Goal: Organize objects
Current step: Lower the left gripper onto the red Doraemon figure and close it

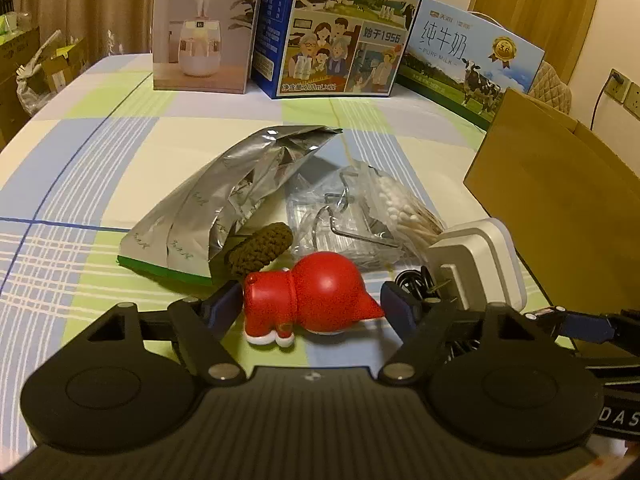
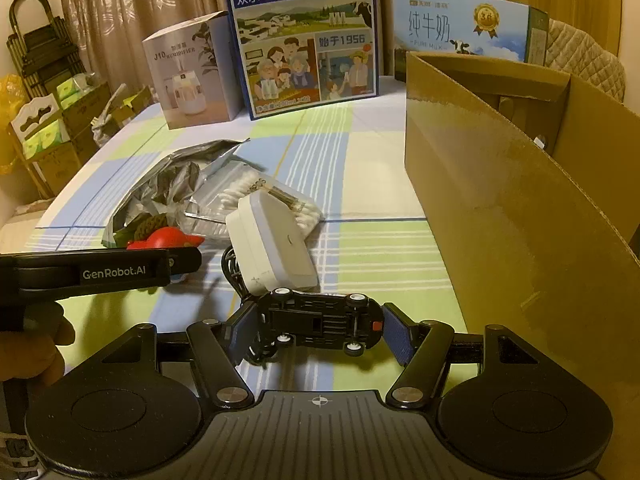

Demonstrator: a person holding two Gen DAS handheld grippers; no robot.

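Observation:
A red gourd-shaped toy (image 1: 320,292) with white feet lies on its side on the checked cloth (image 1: 100,184). My left gripper (image 1: 312,306) is shut on it, a pad touching each end. In the right wrist view the same toy (image 2: 168,238) shows just behind the left gripper (image 2: 184,260). My right gripper (image 2: 320,326) is shut on a black toy car (image 2: 320,320), held lengthwise with its underside facing the camera, low over the cloth. An open cardboard box (image 2: 500,200) stands close on the right.
Behind the toy lie a silver foil bag (image 1: 240,184), a brown crocheted piece (image 1: 260,252), a clear bag of metal hooks (image 1: 340,216), cotton swabs (image 1: 404,208) and a white adapter (image 1: 480,264) with black cable. A humidifier box (image 1: 204,28) and milk cartons (image 1: 340,28) line the far edge.

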